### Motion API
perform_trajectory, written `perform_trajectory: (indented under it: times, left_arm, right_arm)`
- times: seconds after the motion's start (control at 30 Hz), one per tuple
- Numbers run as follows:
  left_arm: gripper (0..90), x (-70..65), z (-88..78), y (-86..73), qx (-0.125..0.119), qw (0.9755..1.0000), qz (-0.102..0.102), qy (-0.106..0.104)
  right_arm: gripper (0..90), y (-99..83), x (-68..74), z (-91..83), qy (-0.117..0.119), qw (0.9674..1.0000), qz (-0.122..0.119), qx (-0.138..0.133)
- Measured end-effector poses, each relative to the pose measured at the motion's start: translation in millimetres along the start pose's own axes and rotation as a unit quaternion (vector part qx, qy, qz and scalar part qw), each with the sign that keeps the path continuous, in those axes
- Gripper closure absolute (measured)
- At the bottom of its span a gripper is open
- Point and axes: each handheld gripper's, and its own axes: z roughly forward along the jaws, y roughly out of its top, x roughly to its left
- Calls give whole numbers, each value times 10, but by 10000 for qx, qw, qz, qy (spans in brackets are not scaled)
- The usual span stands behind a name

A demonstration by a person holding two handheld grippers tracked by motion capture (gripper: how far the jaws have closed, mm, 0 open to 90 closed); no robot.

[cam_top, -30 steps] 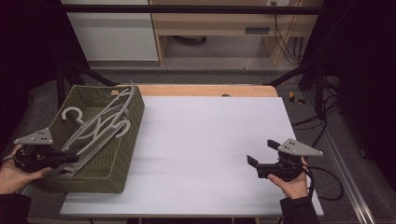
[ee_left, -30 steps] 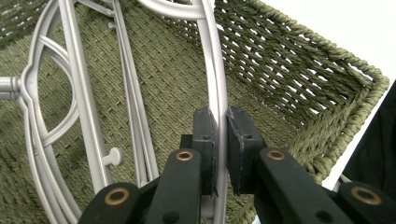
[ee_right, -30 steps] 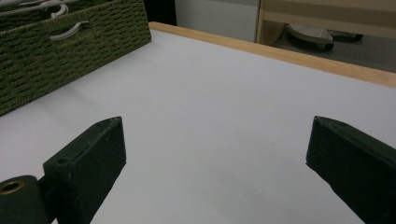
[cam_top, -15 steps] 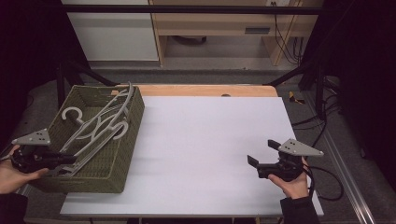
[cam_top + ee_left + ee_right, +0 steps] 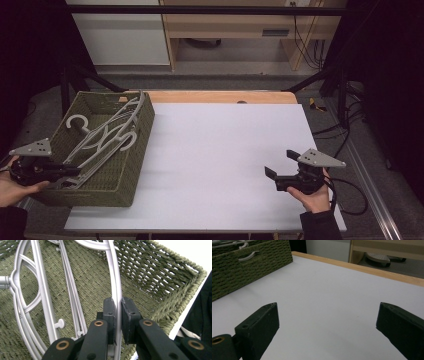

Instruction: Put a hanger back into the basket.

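Note:
Several grey plastic hangers (image 5: 107,132) lie piled in a green woven basket (image 5: 135,145) at the left of the white table (image 5: 220,150). My left gripper (image 5: 75,171) reaches into the basket's near end. In the left gripper view its jaws (image 5: 118,307) are shut on the curved arm of one grey hanger (image 5: 115,277), with the basket's woven wall (image 5: 160,272) behind. At the table's right my right gripper (image 5: 281,163) is held low over the bare top. It (image 5: 327,315) stands open with nothing between its jaws and faces the basket (image 5: 249,267).
A wooden strip (image 5: 220,96) runs along the table's far edge. Beyond it stand a white cabinet (image 5: 120,35) and a wooden bench (image 5: 235,30). Cables (image 5: 345,145) trail off the right side. Dark frame legs stand at both far corners.

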Motion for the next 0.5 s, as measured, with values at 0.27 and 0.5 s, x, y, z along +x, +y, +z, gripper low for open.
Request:
perform_trajectory:
  times: [0.27,0.5]
  left_arm:
    - [821,57,-79,-122,-118,9997,-138,135]
    - [818,43,130,-99,53,9999,-125,80]
  right_arm:
    - [47,-2,4,5,-8,10000,-25,14]
    - [46,-3,6,11,6,10000,-50,32]
